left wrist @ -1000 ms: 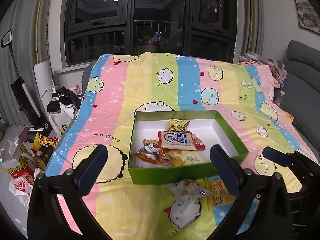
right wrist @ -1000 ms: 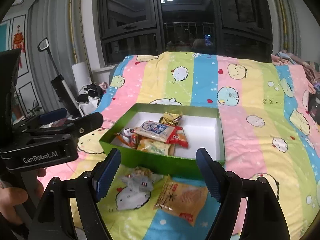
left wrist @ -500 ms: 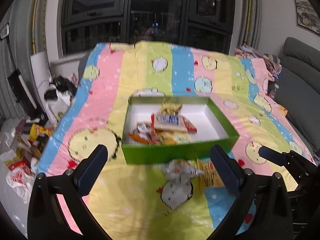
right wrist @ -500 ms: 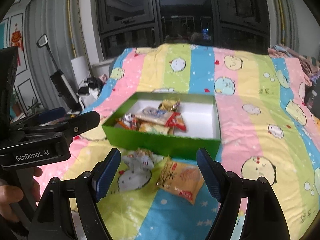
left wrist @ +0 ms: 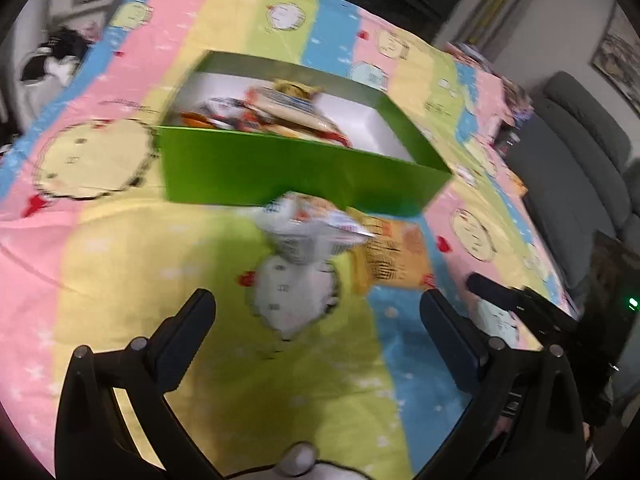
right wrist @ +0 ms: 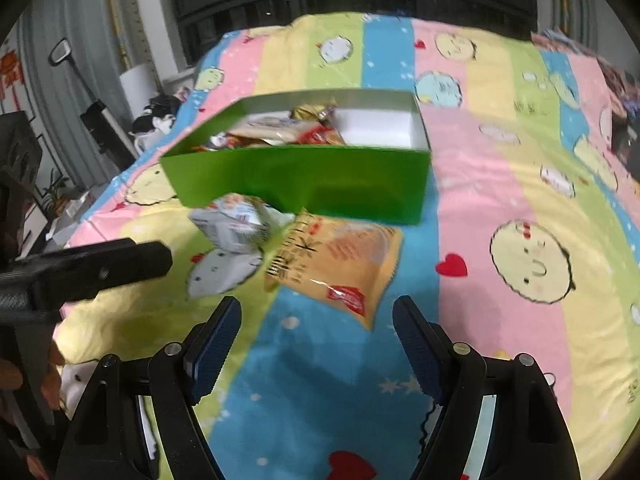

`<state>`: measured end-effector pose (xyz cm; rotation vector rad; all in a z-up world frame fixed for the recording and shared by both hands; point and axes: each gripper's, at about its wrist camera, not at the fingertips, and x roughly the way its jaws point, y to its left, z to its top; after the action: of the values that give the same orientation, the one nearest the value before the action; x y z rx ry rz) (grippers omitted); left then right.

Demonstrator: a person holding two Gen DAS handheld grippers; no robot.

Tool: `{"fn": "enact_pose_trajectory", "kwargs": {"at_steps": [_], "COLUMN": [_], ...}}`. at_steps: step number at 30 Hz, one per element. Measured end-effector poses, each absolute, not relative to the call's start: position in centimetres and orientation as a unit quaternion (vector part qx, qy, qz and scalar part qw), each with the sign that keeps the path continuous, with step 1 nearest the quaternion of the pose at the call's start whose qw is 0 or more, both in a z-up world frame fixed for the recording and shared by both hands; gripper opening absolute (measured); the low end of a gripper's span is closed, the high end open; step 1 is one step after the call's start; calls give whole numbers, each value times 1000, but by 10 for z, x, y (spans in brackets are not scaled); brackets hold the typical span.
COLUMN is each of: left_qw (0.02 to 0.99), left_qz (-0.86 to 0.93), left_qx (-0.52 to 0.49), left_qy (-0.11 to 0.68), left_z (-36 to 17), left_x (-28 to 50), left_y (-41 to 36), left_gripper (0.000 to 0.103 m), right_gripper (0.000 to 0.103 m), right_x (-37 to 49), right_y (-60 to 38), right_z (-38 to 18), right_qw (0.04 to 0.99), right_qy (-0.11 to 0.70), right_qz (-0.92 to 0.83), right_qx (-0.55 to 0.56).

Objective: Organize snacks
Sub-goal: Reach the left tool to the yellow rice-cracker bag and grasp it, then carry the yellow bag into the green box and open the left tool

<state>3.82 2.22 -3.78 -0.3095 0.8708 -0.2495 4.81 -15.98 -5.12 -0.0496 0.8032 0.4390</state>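
A: Snacks, position: most lie piled in the green box (left wrist: 296, 172) on the striped bedspread (right wrist: 500, 184); a crumpled silver packet (right wrist: 236, 222) and an orange packet (right wrist: 340, 264) lie on the bed just in front of the box's near wall, edges overlapping.

B: Change from a second ago?

A: Both of your views have tipped downward. The dark window, large before, is nearly gone from the left view, and the two loose packets sit much larger and closer to your fingertips.

B: State of the tongs?

A: Your left tongs (left wrist: 316, 316) stand spread wide with nothing between the fingers, the silver packet beyond them. Your right tongs (right wrist: 318, 320) are likewise released, gap unchanged, the orange packet's near corner just ahead of the tips, untouched.
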Motion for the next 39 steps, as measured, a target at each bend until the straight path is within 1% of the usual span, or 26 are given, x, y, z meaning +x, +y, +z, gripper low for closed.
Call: {"fn": "enact_pose_trajectory", "kwargs": {"at_steps": [5,11,16,18,25,26,27,30,31,33,34,35,39], "left_qw": [865,847,837,833,834,834,835,835,834,833,834,835,838], "left_qz": [-188,-218,-220,-223,-226,-227,-228,-226,-227,-226,-226,-226,-227], "left_qx": [-169,-173,-180,-188,-178,-176,-173,-167,-169,-169,-168,-166,-160], "left_qy": [433,454,468,470,471,471,470,473,474,475,475,473,470], "left_z": [-43,-55,-64,-66,-65,-66,-66,-68,-69,-70,-71,-71,-70], "left_x": [55,78,94,97,105,107,108,110,111,112,112,112,111], "left_y": [-5,-25,-31,-31,-37,-37,-38,-39,-39,-39,-39,-39,-39], "left_gripper": [102,101,97,89,89,87,81,80,79,74,72,68,67], "right_gripper": [79,79,79,79,78,75,74,73,71,67,62,57,50], "right_x": [59,70,78,81,89,90,91,92,93,93,93,93,90], "right_y": [-166,-169,-169,-168,-161,-160,-158,-156,-156,-157,-157,-156,-153], "right_z": [-61,-70,-74,-76,-76,-77,-77,-77,-77,-78,-77,-77,-75], "right_qw": [891,884,880,879,876,876,876,874,874,872,871,870,873], "right_qy": [401,415,420,421,422,422,422,422,422,423,422,422,416], "right_qz": [212,216,221,224,234,234,236,240,241,249,252,255,253], "right_qx": [-15,-6,2,3,-2,-5,-7,-10,-10,-4,-4,-6,-14]}}
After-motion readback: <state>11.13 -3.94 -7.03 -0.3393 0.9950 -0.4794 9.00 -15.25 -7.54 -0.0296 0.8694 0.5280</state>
